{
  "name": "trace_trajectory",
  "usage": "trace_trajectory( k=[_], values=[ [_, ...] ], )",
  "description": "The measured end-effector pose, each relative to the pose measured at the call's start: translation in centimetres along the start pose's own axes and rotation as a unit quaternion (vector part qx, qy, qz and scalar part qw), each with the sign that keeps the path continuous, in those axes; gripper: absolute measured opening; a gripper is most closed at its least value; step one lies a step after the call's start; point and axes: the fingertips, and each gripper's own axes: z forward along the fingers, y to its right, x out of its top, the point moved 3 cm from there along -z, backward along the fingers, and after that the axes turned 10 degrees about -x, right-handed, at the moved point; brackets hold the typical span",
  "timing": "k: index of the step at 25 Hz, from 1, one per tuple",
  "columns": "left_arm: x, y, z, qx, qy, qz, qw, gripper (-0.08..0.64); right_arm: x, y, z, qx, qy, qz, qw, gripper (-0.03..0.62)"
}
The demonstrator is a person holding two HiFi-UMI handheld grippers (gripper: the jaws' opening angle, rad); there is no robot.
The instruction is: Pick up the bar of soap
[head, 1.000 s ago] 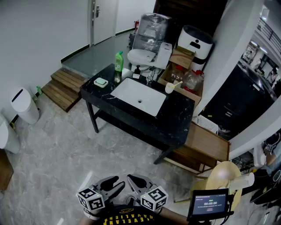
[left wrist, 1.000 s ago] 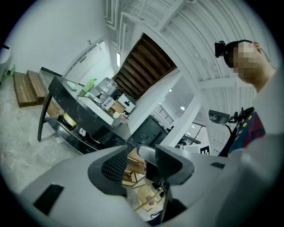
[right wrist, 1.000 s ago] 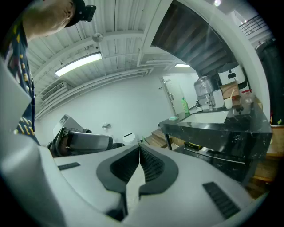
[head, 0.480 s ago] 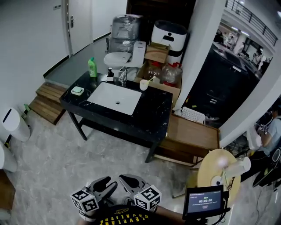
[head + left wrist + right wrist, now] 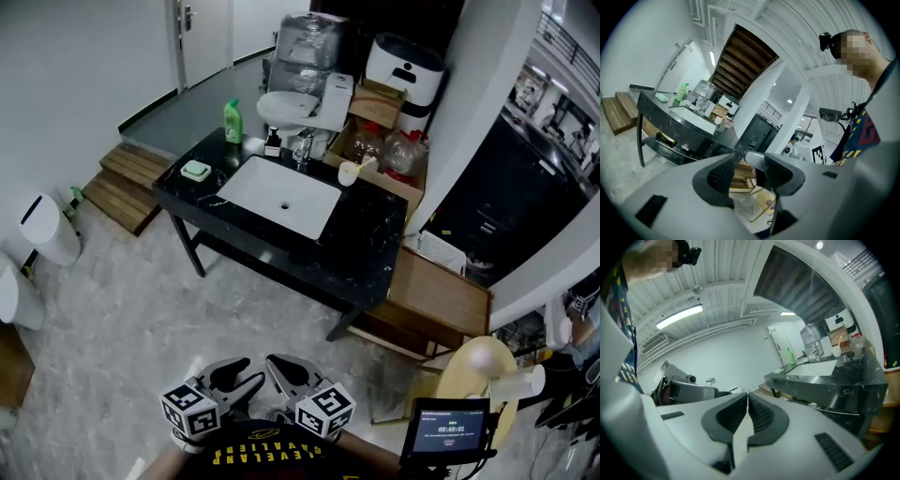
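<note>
The bar of soap (image 5: 195,170) is pale green and lies in a small dish on the far left end of a black marble counter (image 5: 366,253). It also shows small as the soap (image 5: 662,97) and the soap (image 5: 778,371) in the gripper views. Both grippers are held low, close to the person's body, far from the counter across bare floor. My left gripper (image 5: 239,373) has a narrow gap between its jaws with nothing in it. My right gripper (image 5: 284,367) has its pads pressed together, empty.
A white sink basin (image 5: 281,197) is set in the counter, with a faucet (image 5: 302,148), a green bottle (image 5: 232,122) and a white cup (image 5: 349,173) behind it. Wooden steps (image 5: 122,183) and a white bin (image 5: 47,228) stand at left. A wooden platform (image 5: 441,295) and a timer screen (image 5: 447,431) are at right.
The head view has swung, so the counter sits slightly further right than half a second ago. Both grippers stay low at the person's front with their jaws unchanged.
</note>
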Motion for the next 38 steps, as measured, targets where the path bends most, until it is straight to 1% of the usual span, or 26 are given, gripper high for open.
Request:
trace_trajectory(
  k=[3, 8, 14, 18, 23, 28, 31, 34, 38],
  values=[
    [1.4, -2.6, -1.0, 0.002, -0.006, 0.008, 0.9999, 0.207, 0.6, -0.2, 3.1, -0.005, -0.014, -0.005, 1.0, 0.021],
    [6.0, -8.0, -3.5, -0.008, 0.021, 0.012, 0.9997, 0.207, 3.1, -0.9, 10.0, -0.017, -0.025, -0.019, 0.999, 0.021],
    [9.9, -15.0, -7.3, -0.019, 0.039, -0.002, 0.9991, 0.207, 5.3, -2.2, 18.1, -0.039, -0.035, -0.022, 0.998, 0.021],
    [11.3, -19.5, -9.7, -0.016, 0.042, -0.01, 0.999, 0.207, 5.6, -3.5, 22.7, -0.038, -0.046, -0.027, 0.998, 0.021],
    [13.0, -23.5, -11.1, -0.005, 0.053, -0.023, 0.9983, 0.207, 6.5, -3.1, 26.4, -0.044, -0.058, -0.031, 0.997, 0.021],
    [14.5, -27.2, -10.9, 0.006, 0.059, -0.032, 0.9977, 0.207, 6.3, -2.3, 30.7, -0.028, -0.071, -0.024, 0.997, 0.021],
    [15.3, -29.2, -10.6, 0.023, 0.059, -0.035, 0.9974, 0.207, 6.9, -1.4, 33.7, -0.01, -0.072, -0.015, 0.997, 0.021],
    [17.3, -31.8, -10.3, 0.048, 0.057, -0.025, 0.9969, 0.207, 8.5, 0.0, 37.3, 0.011, -0.065, -0.012, 0.998, 0.021],
    [21.2, -35.2, -9.2, 0.071, 0.063, -0.01, 0.9954, 0.207, 11.9, 2.2, 41.0, 0.028, -0.049, -0.019, 0.998, 0.021]
  ],
)
